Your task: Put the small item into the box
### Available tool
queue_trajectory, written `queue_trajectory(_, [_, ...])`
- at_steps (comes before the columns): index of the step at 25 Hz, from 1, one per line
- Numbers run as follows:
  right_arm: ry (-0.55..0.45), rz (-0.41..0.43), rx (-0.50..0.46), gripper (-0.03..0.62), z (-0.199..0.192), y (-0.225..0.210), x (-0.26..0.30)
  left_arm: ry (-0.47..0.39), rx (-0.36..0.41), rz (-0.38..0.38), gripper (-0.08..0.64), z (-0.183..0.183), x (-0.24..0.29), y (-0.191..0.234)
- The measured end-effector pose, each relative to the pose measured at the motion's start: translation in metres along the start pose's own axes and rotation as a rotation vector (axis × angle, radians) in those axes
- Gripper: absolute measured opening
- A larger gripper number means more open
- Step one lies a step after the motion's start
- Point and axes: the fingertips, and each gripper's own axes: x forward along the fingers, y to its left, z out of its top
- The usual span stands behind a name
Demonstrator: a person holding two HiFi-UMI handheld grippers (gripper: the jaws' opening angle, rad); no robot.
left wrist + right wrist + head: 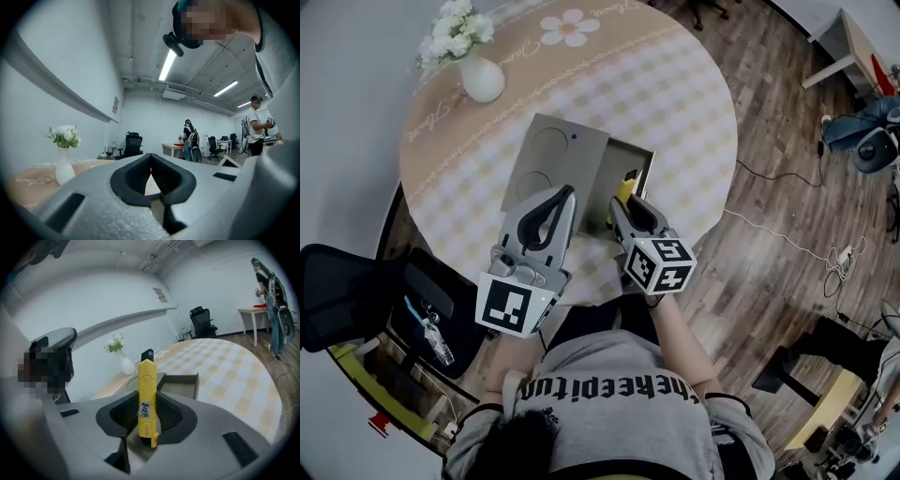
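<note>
A yellow utility knife (146, 380) with a black tip stands upright between the pads of my right gripper (147, 414), which is shut on it. In the head view the knife (626, 186) hangs over the near edge of the open grey box (648, 161). The box's lid (555, 155) lies flat to the left of the box on the round table (694, 84). My left gripper (566, 197) rests over the lid's near edge, its jaws shut with nothing between them. In its own view the left gripper (151, 165) points out across the room.
A white vase of white flowers (481, 75) stands at the table's far left. A black chair (356, 291) sits to the left of the person. Cables (830, 255) trail over the wooden floor on the right. People (190, 140) stand far off in the room.
</note>
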Motion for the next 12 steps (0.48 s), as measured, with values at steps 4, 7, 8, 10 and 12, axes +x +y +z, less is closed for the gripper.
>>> queue_trajectory(4, [0.04,-0.031,0.015,0.117,-0.011,-0.007,0.009,0.007,-0.007,0.002,0.017,-0.005,0.002,0.006])
queue_trajectory(7, [0.068,-0.055,0.021,0.117,-0.018,-0.012,0.013,0.018,-0.015,0.004,0.017,-0.009,0.003,0.009])
queue_trajectory(8, [0.075,-0.062,0.023,0.117,-0.019,-0.013,0.015,0.019,-0.018,0.004,0.017,-0.01,0.003,0.011])
queue_trajectory(10, [0.086,-0.073,0.026,0.117,-0.021,-0.015,0.018,0.02,-0.021,0.003,0.017,-0.011,0.005,0.013])
queue_trajectory(12, [0.097,-0.086,0.028,0.117,-0.023,-0.016,0.021,0.025,-0.024,-0.001,0.017,-0.013,0.006,0.014])
